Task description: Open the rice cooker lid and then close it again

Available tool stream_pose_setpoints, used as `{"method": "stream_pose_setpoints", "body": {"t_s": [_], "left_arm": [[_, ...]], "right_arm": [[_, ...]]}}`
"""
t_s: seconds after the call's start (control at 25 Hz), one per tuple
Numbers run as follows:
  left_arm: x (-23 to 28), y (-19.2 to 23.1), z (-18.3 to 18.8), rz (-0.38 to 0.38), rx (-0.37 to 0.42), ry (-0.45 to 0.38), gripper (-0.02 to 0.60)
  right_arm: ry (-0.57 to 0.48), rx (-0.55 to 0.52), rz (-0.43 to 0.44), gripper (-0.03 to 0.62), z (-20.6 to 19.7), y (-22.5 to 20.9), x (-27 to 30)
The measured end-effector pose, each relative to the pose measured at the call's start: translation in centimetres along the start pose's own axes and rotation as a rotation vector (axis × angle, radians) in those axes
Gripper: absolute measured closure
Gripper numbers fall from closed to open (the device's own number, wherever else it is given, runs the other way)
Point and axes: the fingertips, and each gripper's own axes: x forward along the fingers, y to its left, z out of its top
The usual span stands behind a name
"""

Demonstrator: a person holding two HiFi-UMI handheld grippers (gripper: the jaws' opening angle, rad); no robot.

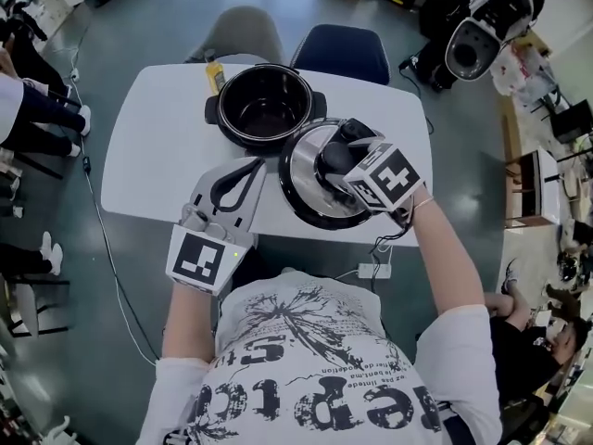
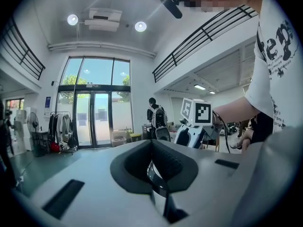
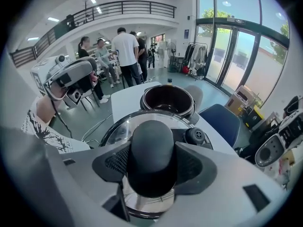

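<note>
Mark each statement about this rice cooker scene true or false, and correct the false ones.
1. The lid sits on the cooker. False: it is off the cooker, held beside it on the person's side.
2. The right gripper is shut on the lid's knob. True.
3. The cooker stands open on a white table. True.
4. The chair behind the table is red. False: it is blue.

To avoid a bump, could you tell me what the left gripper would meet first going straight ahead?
Probably the near rim of the rice cooker pot; the left gripper may ride above it.
</note>
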Motion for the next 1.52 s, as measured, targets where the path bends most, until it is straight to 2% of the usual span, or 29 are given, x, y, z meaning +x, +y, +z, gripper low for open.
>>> {"method": "stream_pose_setpoints", "body": {"t_s": [0.36,0.56,0.76,1.0,1.28,1.52], "left_arm": [[-2.6,-4.3,-0.3,0.056,-0.008,0.012,0.568],[-2.9,-3.6,1.1,0.074,0.001,0.007,0.568],[-2.2,-2.7,0.5,0.069,0.02,0.008,0.568],[-0.8,0.0,1.5,0.054,0.032,-0.005,0.568],[0.4,7.3,2.5,0.045,0.042,-0.039,0.568],[0.7,11.1,2.5,0.038,0.054,-0.054,0.568]], "right_arm": [[-0.007,-0.015,0.017,0.301,-3.7,1.9,-1.5],[-0.011,-0.028,0.027,0.301,-2.9,2.2,-2.1],[-0.025,-0.033,0.037,0.301,-2.0,1.8,-1.3],[-0.028,-0.07,0.024,0.301,2.1,0.8,-1.2],[-0.032,-0.07,0.006,0.301,9.3,-0.8,1.5],[-0.031,-0.076,0.002,0.301,13.3,-1.5,3.8]]}}
